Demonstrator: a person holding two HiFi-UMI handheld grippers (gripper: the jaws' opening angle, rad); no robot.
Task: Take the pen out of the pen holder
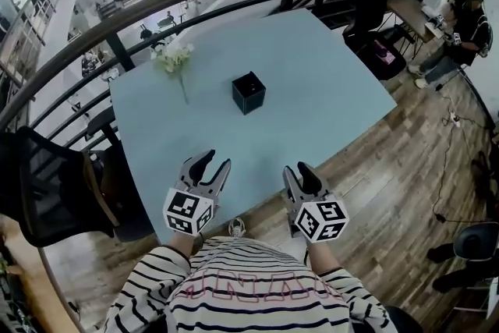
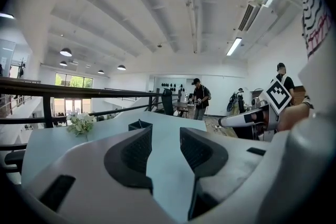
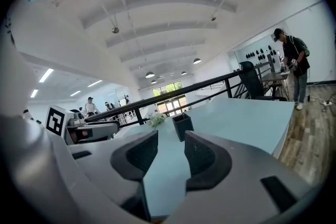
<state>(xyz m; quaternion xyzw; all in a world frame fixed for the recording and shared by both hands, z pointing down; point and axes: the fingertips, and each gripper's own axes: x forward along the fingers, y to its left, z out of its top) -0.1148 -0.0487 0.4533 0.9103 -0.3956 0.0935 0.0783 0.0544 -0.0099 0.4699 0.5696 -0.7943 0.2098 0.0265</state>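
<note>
Pen holder (image 1: 249, 93) was seen on the tabletop (image 1: 327, 82), well ahead of both pairs of jaws; the left gripper (image 1: 216, 161) and right gripper (image 1: 296, 168) were held with jaws apart, empty.

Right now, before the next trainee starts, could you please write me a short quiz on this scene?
1. True or false: the left gripper holds the pen holder.
2. Which lies on the table left of the holder in the head view: A white flowers, B a mug, C a book?
3. Fill in: the jaws of the right gripper stand ____.
Key: 1 false; 2 A; 3 apart.
</note>
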